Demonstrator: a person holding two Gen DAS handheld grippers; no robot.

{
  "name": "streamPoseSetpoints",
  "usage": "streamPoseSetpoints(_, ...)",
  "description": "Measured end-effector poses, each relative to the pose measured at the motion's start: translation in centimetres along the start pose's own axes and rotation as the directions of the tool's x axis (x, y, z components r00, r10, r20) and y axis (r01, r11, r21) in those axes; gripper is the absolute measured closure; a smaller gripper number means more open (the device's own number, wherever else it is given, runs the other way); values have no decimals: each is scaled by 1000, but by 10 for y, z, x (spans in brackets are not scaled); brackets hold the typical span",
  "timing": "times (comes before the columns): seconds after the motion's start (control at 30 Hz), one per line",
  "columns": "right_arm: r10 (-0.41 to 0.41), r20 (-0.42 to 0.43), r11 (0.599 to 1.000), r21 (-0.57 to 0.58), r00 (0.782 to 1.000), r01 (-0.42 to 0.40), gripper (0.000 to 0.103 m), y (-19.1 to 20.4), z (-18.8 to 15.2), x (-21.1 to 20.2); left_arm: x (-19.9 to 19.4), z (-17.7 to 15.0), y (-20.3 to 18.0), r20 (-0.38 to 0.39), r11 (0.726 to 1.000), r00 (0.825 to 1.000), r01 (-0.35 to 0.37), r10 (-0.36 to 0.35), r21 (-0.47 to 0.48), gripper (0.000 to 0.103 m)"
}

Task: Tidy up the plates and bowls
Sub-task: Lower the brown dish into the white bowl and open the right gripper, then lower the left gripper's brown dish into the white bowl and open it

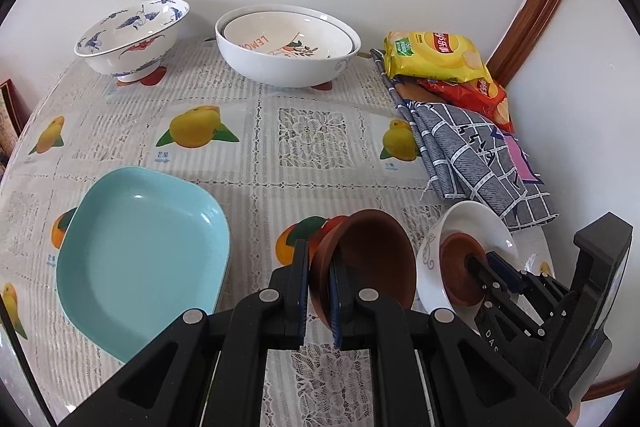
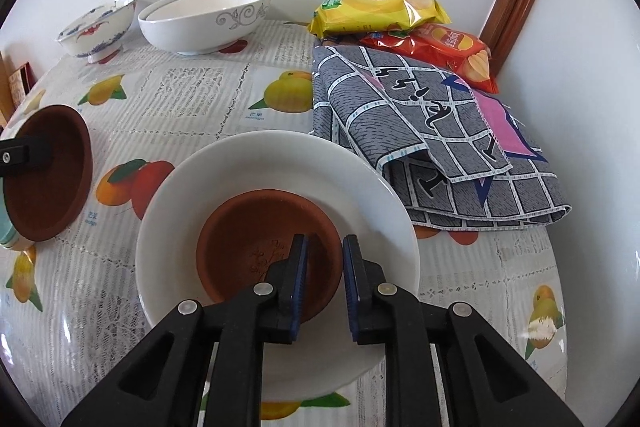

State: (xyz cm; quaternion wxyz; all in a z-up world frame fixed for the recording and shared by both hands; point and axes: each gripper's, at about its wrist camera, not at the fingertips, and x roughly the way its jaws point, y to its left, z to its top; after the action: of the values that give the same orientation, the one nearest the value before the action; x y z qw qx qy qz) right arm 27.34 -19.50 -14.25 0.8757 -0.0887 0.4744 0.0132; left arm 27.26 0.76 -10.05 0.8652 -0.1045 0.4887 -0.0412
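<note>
Nearest to us, our left gripper (image 1: 319, 297) is clamped tight on the rim of a brown saucer (image 1: 366, 259), one pad inside the dish and one outside, and the saucer is carried tilted on edge, clear of the tablecloth (image 1: 256, 163). Just left of those jaws lies the turquoise square plate (image 1: 140, 255), flat and empty.

Our right gripper (image 2: 324, 281) has its jaws a little apart, and the rim of a second brown saucer (image 2: 256, 243) stands between the pads; from this angle the pads seem to have let go of it, though we cannot be sure the left pad is quite clear. That saucer sits flat inside the white bowl (image 2: 248, 163), directly under and ahead of the jaws, so we judge one saucer already nested and released.

Right of the right jaws lies a folded grey checked cloth (image 2: 436, 131), with two crisp packets (image 2: 384, 7) behind it.

Far ahead of both grippers, against the wall, stand the blue-patterned footed bowl (image 1: 132, 35) and a large white bowl (image 1: 286, 63) with a smaller dish nested in it.

The step in hand looks like stacking the saucers. Next, we reckon, the right gripper must back off clear of the rim, and the left must level its saucer and bring it over to rest on the one in the white bowl
</note>
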Motion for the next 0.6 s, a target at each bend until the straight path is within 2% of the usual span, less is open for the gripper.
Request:
streamPoseSetpoints(0.13,46,35,997,56,998,-48,85,-14,-5,-21,-6,-1,-11,16,1000,1000,9,-9,18,94)
streamPoseSetpoints(0.23,47,65,995,83,997,-52,85,-26,-8,-38,-9,-2,-22,25,999,999,19,-20,26,94)
streamPoseSetpoints(0.47,5,123,988,150,992,-23,81,-64,-26,-76,-11,-10,-54,29,996,998,56,-58,70,94)
streamPoseSetpoints(0.6,-9,127,981,195,992,-16,81,-85,-39,-86,-7,-15,-70,15,994,997,75,-77,85,94)
